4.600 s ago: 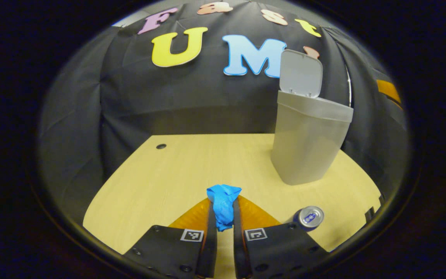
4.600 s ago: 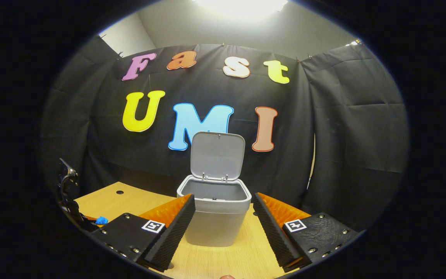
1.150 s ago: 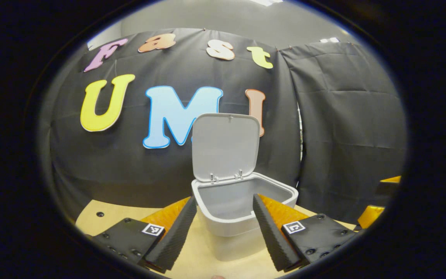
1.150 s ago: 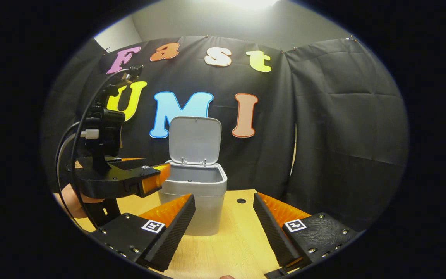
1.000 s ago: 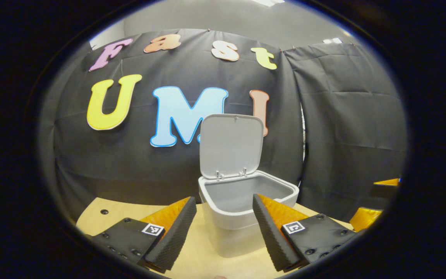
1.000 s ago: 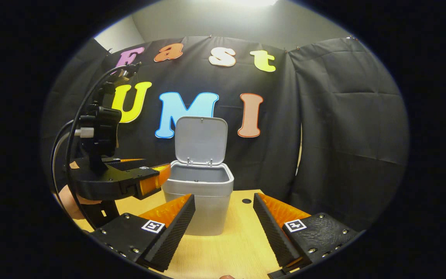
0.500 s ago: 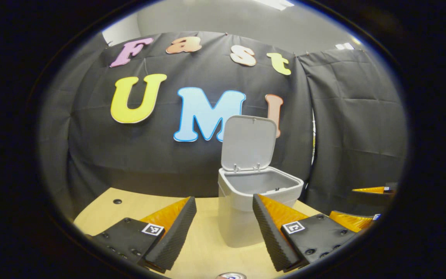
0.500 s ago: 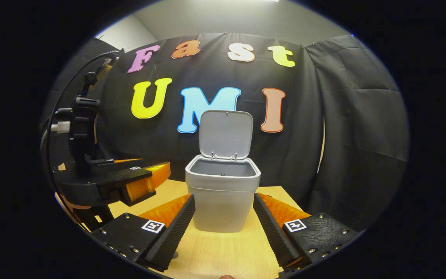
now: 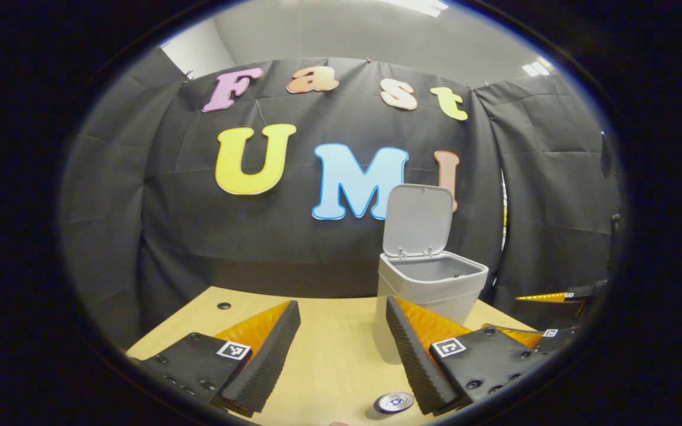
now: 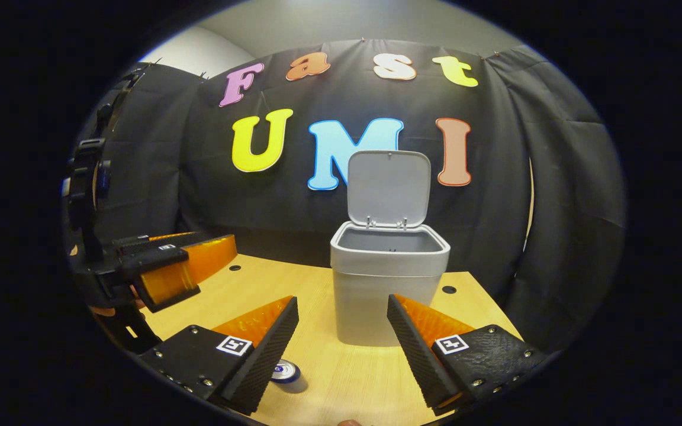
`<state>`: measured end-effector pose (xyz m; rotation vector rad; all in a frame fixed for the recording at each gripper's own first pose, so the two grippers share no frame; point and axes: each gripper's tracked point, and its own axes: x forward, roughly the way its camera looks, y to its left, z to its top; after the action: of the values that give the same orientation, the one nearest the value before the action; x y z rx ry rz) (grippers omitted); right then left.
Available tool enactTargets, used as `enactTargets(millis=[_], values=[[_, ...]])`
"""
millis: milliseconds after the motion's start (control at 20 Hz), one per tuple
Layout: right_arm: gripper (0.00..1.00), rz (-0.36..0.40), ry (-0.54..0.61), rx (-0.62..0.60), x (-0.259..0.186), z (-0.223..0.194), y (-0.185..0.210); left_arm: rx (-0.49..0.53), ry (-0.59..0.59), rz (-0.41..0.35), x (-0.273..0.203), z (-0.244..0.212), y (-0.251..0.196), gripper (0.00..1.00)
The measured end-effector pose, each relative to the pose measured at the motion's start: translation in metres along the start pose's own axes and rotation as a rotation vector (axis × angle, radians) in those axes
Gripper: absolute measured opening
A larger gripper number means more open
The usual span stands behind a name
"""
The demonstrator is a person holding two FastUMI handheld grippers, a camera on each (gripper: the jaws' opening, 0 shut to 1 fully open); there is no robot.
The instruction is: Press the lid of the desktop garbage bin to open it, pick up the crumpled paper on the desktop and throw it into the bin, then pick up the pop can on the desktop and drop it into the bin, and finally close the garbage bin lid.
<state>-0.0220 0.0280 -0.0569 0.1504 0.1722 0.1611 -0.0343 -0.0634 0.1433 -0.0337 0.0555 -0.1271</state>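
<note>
Your desktop carries the garbage bin, which stands upright toward the back edge with its lid raised fully upright on the rear hinge. In the right gripper view the bin sits at 12 o'clock, just beyond the fingers; in the left gripper view it sits at about 2 o'clock.

Your left gripper has its fingers spread wide with nothing between them. In the right gripper view it hangs above the desk at 9 o'clock.

Your right gripper is likewise spread wide and grips nothing.

The pop can stands upright on the desk, just beside the right gripper's left finger tip. In the left gripper view it sits at 5 o'clock, close against the right finger.
</note>
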Motion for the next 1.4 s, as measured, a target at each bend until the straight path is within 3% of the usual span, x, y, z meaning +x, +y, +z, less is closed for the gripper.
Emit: enactTargets(millis=[400, 800, 1050, 1400], values=[[0.96, 0.104, 0.109, 0.015, 0.02, -0.035, 0.051, 0.0, 0.004, 0.045, -0.03, -0.003, 0.033, 0.96], [0.97, 0.189, 0.336, -0.028, 0.038, -0.098, 0.078, 0.003, -0.001, 0.093, -0.038, -0.004, 0.059, 0.95], [0.98, 0.214, 0.499, -0.03, 0.048, -0.14, 0.087, -0.024, 0.03, 0.113, -0.035, -0.018, 0.061, 0.96], [0.97, 0.22, 0.614, -0.07, 0.052, -0.171, 0.093, -0.028, 0.054, 0.142, -0.035, -0.025, 0.069, 0.96]])
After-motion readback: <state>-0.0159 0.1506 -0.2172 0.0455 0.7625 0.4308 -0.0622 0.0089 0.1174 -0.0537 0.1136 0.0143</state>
